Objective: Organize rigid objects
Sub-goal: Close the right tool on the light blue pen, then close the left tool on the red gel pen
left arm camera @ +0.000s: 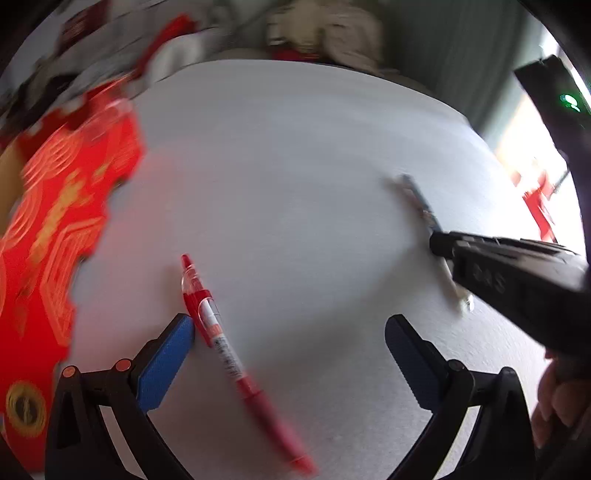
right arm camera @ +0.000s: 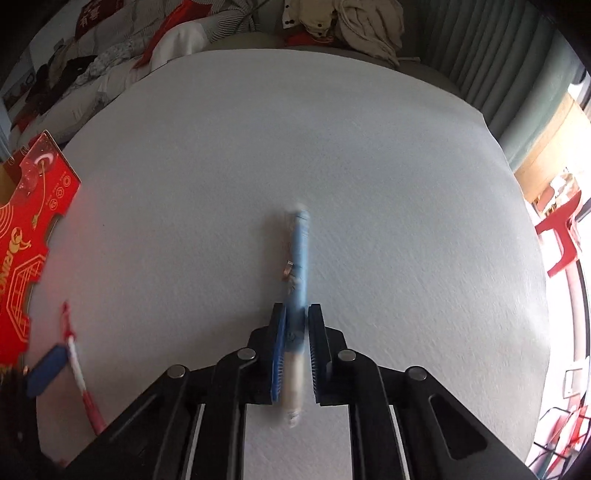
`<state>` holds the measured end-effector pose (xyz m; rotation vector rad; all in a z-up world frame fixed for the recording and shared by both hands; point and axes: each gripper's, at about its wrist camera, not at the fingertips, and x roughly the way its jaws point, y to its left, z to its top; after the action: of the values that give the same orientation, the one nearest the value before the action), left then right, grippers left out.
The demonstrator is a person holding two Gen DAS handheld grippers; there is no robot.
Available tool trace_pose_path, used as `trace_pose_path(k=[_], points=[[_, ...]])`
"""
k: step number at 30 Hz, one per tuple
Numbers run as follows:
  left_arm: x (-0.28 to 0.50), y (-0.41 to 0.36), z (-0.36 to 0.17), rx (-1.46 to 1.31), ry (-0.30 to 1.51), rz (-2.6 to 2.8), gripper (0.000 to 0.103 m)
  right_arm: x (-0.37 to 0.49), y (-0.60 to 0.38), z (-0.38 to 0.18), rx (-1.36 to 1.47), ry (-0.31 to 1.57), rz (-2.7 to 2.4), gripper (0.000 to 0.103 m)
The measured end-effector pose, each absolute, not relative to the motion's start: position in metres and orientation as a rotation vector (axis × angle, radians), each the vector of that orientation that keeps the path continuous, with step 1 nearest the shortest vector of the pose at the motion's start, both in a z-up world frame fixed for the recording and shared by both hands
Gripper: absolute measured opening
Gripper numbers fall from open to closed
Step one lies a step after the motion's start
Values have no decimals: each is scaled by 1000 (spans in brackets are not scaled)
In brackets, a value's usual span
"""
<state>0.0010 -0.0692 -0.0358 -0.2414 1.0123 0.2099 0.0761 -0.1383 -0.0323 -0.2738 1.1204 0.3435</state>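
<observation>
A red pen (left arm camera: 225, 350) lies on the white table cloth (left arm camera: 295, 166), between the fingers of my open left gripper (left arm camera: 290, 332) and close beside the left blue pad (left arm camera: 166, 362). The red pen also shows at the lower left of the right wrist view (right arm camera: 79, 373). My right gripper (right arm camera: 296, 314) is shut on a light blue pen (right arm camera: 300, 266) that points away over the cloth. In the left wrist view the right gripper (left arm camera: 517, 280) comes in from the right, holding the blue pen (left arm camera: 424, 206).
A red box with gold print (left arm camera: 55, 229) lies at the table's left edge, also in the right wrist view (right arm camera: 26, 236). Piled clothes and bedding (right arm camera: 332, 26) lie beyond the far edge. A red chair (right arm camera: 561, 232) stands off to the right.
</observation>
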Motion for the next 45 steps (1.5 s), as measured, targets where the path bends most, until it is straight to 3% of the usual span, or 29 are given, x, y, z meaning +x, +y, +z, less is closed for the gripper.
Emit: trace_pose_path(k=[9,22,23,25,26,28,32,36,38,40,41,43,45], points=[[16,-121,-37,-26,1005,-8,103,18,-243,-26,-113,1183,268,13],[1,-105,-39,0,1024,-37,103,44,-208,-29,-175,1160,245,14],[-1,-102,-39,6,1011,-49,103,43,-211,-29,-158,1164,256,20],[-5,-100,-40,13,993,-64,103,43,-213,-29,-83,1183,340,53],[-6,-101,-41,15,984,-67,103,43,-210,-30,-48,1203,401,76],[-6,-101,-41,15,973,-67,102,42,-200,-31,-97,1205,374,78],[-2,-101,-40,13,981,-56,103,33,-192,-32,-169,1165,317,75],[-1,-105,-41,11,973,-45,103,35,-195,-29,-181,1132,265,51],[0,-105,-42,10,978,-45,103,36,-197,-28,-191,1136,258,44],[2,-106,-42,5,990,-46,102,36,-198,-26,-197,1140,257,31],[2,-106,-41,1,997,-46,101,35,-200,-25,-195,1145,255,15],[0,-108,-39,4,1004,-48,96,32,-203,-23,-178,1155,255,11],[-6,-109,-36,11,998,-62,77,31,-198,-25,-176,1156,250,11]])
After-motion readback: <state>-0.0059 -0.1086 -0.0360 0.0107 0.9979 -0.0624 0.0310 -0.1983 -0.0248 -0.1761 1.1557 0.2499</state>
